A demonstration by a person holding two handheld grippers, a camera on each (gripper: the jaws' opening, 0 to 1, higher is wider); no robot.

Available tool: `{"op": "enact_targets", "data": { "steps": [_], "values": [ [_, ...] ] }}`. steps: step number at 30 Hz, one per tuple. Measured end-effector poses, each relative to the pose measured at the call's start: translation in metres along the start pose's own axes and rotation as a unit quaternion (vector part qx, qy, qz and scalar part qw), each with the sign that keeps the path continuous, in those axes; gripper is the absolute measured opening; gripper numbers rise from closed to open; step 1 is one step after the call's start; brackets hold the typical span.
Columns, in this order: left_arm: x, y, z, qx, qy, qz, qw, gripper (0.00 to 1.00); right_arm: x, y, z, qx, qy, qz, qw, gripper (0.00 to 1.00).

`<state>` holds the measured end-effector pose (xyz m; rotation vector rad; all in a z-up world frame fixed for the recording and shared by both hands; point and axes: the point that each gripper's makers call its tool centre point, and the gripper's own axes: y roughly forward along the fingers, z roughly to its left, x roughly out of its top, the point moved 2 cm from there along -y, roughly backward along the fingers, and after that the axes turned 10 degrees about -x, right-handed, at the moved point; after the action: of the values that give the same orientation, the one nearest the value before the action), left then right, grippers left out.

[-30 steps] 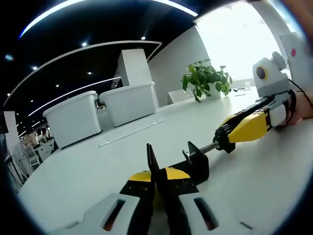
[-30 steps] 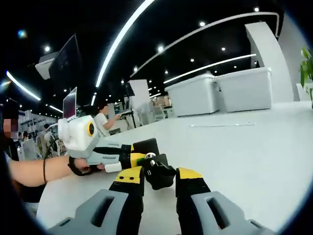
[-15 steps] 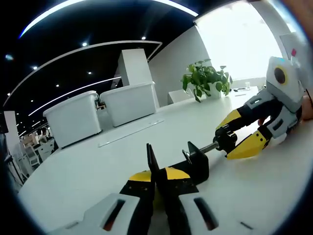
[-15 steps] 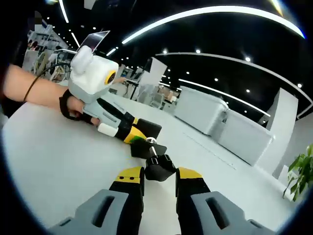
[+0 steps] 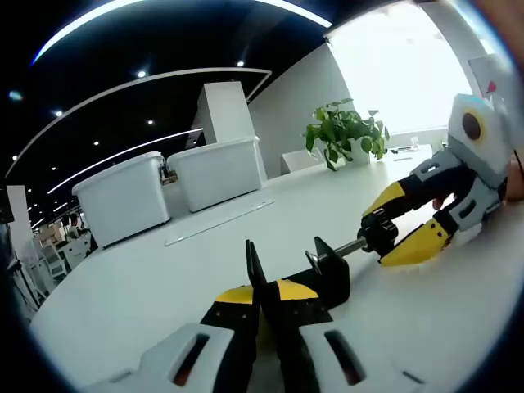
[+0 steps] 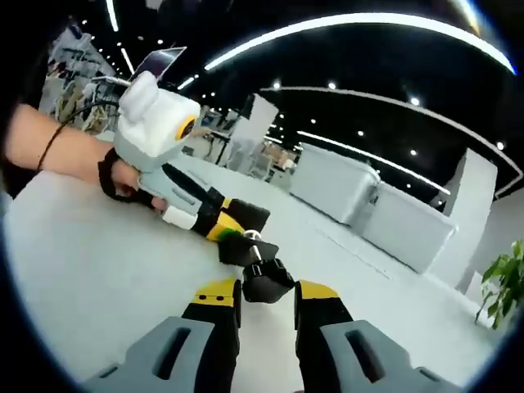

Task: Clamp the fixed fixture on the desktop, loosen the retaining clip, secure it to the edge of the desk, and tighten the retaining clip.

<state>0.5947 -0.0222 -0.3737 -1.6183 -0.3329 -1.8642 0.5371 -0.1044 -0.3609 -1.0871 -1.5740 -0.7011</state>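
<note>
Left gripper view: the left gripper (image 5: 260, 301), yellow-tipped with black pads, has its jaws pressed together on the thin upright plate of the black metal C-shaped clamp fixture (image 5: 326, 274); the fixture lies on the white desktop (image 5: 147, 286) just ahead of the jaws, its body slightly right of them
Fixture screw: a slim silver threaded rod (image 5: 345, 246) runs from the fixture's body up and right to a round black knob (image 5: 379, 232)
Right gripper: the right gripper (image 5: 405, 219) comes in from the right, one yellow jaw above the knob and one below it, closed on the knob
Right gripper view: the same knob (image 6: 264, 283) sits between the right gripper's (image 6: 267, 296) two yellow-and-black jaws, gripped from both sides; the fixture's body (image 6: 241, 247) lies just beyond; the left gripper (image 6: 219, 225) holds its far end
Hand: a hand (image 6: 123, 176) holds the left gripper's white body
Surroundings: two white plastic lidded bins (image 5: 168, 187); a green leafy potted plant (image 5: 344, 135) stands further right
</note>
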Motion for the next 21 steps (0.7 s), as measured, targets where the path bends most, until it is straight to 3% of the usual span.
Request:
{"op": "enact_targets", "data": {
  "steps": [3,4,6,7,10,16,21],
  "values": [
    [0.000,0.000,-0.001,0.000,0.000,0.000,1.0000,0.06,0.007,-0.002,-0.011,0.015,0.125,-0.003,0.9921,0.26],
    [0.000,-0.001,-0.001,0.000,0.000,0.000,1.0000,0.06,0.010,-0.002,-0.014,0.022,0.203,-0.002,0.9789,0.26],
    [0.000,-0.001,-0.002,0.000,0.000,0.000,1.0000,0.06,0.017,-0.005,-0.016,0.055,0.301,-0.003,0.9521,0.26],
    [0.000,-0.001,-0.001,0.000,0.000,0.000,1.0000,0.06,0.018,-0.005,-0.023,0.047,0.312,-0.006,0.9490,0.26],
    [0.000,-0.001,-0.001,-0.001,0.000,0.000,1.0000,0.06,0.015,-0.006,-0.037,0.016,0.304,-0.011,0.9523,0.25],
    [0.000,-0.001,-0.002,-0.001,0.000,0.000,1.0000,0.06,0.001,0.003,-0.025,0.024,0.298,0.021,0.9542,0.23],
    [0.000,0.000,0.000,-0.001,0.000,-0.001,1.0000,0.06,0.001,0.005,-0.019,0.032,0.283,0.020,0.9583,0.18]
  ]
}}
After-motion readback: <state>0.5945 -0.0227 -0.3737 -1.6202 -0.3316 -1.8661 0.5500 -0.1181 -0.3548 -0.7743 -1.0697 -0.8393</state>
